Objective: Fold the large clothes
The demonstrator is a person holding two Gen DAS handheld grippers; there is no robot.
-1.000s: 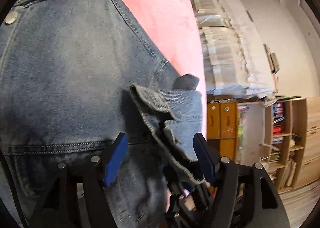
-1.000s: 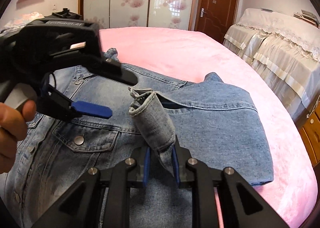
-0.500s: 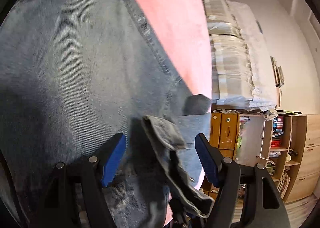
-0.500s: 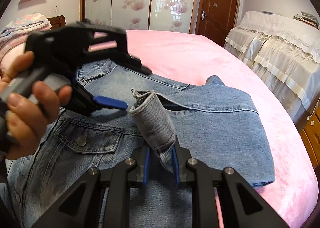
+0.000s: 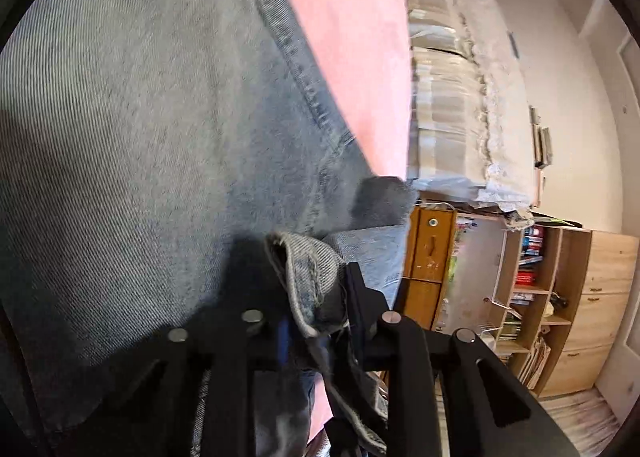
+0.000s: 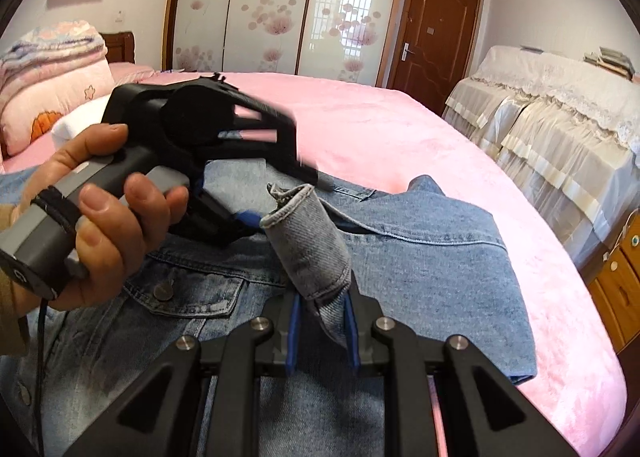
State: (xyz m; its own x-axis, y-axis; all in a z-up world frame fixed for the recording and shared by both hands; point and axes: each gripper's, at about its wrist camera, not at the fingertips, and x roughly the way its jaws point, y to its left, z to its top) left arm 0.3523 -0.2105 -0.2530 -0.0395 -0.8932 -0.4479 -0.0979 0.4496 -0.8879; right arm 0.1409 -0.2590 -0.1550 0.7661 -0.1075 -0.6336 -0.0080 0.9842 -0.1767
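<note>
A blue denim jacket [image 6: 420, 269] lies spread on the pink bed [image 6: 380, 129], front side up with its buttons and chest pocket showing. My right gripper [image 6: 322, 321] is shut on the jacket's sleeve, holding the rolled sleeve cuff [image 6: 308, 241] up off the body. A person's hand [image 6: 104, 217] brings my left gripper [image 6: 282, 201] in from the left, level with the cuff's open end. In the left wrist view the left gripper [image 5: 316, 309] has its jaws closing on the cuff [image 5: 312, 269], which sits pinched between them, with the jacket [image 5: 140, 137] behind.
The pink bed [image 5: 352, 37] edge runs close to the right of the jacket. Beyond it stand lace-covered furniture [image 6: 560, 109], a wooden cabinet [image 5: 428, 257] and a bookshelf [image 5: 532, 289]. Folded quilts [image 6: 52, 69] are stacked at the far left, and a brown door [image 6: 436, 25] is at the back.
The left gripper moved in and down toward the raised cuff, and its wide-open jaws came together around it. The right gripper kept still, holding the sleeve.
</note>
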